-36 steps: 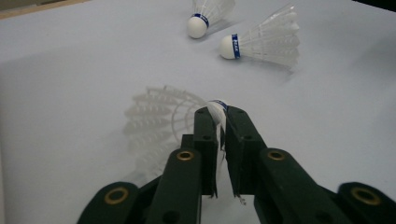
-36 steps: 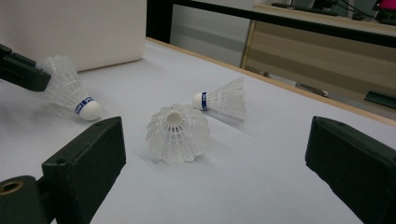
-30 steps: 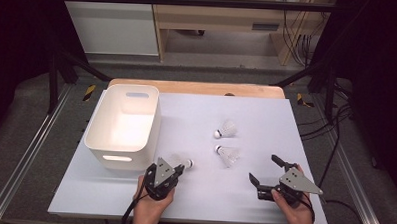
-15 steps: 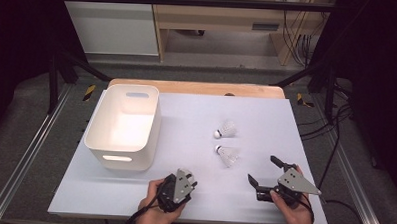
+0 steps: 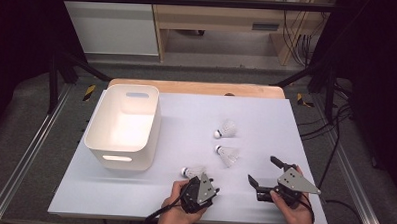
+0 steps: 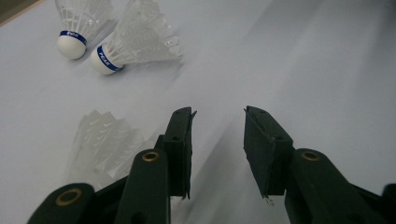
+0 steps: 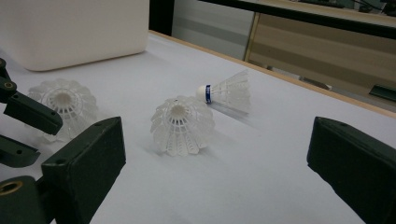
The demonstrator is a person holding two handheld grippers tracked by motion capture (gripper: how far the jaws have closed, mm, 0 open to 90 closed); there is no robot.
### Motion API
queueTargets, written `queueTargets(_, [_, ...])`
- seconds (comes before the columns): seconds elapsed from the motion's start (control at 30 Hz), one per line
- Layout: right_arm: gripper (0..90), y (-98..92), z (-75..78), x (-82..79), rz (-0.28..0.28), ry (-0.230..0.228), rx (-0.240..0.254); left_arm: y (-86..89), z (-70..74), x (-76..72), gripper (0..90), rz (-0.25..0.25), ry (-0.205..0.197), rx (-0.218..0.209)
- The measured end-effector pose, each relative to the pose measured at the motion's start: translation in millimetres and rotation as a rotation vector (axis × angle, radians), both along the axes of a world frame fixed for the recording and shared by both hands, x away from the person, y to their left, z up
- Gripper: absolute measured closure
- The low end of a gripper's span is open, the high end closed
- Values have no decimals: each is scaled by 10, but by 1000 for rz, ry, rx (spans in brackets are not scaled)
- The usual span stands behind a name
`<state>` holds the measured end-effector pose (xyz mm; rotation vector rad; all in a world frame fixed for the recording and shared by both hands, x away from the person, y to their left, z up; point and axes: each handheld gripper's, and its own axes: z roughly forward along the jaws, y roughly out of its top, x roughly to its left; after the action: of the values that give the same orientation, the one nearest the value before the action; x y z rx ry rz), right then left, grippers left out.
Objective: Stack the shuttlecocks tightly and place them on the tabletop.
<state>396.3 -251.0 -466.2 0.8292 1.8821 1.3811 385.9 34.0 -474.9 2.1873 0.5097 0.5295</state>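
Note:
Three white shuttlecocks lie on the white table top (image 5: 133, 190). The nearest shuttlecock (image 5: 193, 170) (image 6: 105, 137) (image 7: 63, 105) rests just beyond my left gripper (image 5: 197, 181) (image 6: 217, 116), beside its left jaw and outside the gap. The left jaws have just been opening; they stand apart with nothing between them. A second shuttlecock (image 5: 228, 154) (image 6: 135, 39) (image 7: 180, 123) and a third shuttlecock (image 5: 227, 129) (image 6: 79, 23) (image 7: 226, 93) lie further out. My right gripper (image 5: 263, 170) (image 7: 219, 154) rests at the front right, wide open and empty, facing those two.
A white plastic bin (image 5: 117, 156) (image 7: 70, 28) stands at the left of the table. A wooden strip (image 5: 197, 87) runs along the table's far edge. Metal frame rails flank both sides, and cables trail at the right.
My left gripper has slid to the right along the front of the table. The nearest shuttlecock now lies a little further right. The right gripper has stayed still.

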Motion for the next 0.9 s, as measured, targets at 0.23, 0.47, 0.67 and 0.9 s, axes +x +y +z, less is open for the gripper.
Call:
queueTargets(0.23, [45, 7, -6, 4, -5, 8, -7, 124, 126, -96, 556, -10, -27, -112])
queueTargets(0.47, [46, 25, -21, 9, -24, 42, -19, 387, 266, -129, 440, 33, -87, -259])
queueTargets(0.67, [49, 75, -39, 33, -33, 107, -33, 603, 208, 80, 259, 120, -73, -323])
queueTargets(0.9, [49, 121, -41, 29, -14, 123, -53, 422, 56, 584, 156, 142, 52, -197])
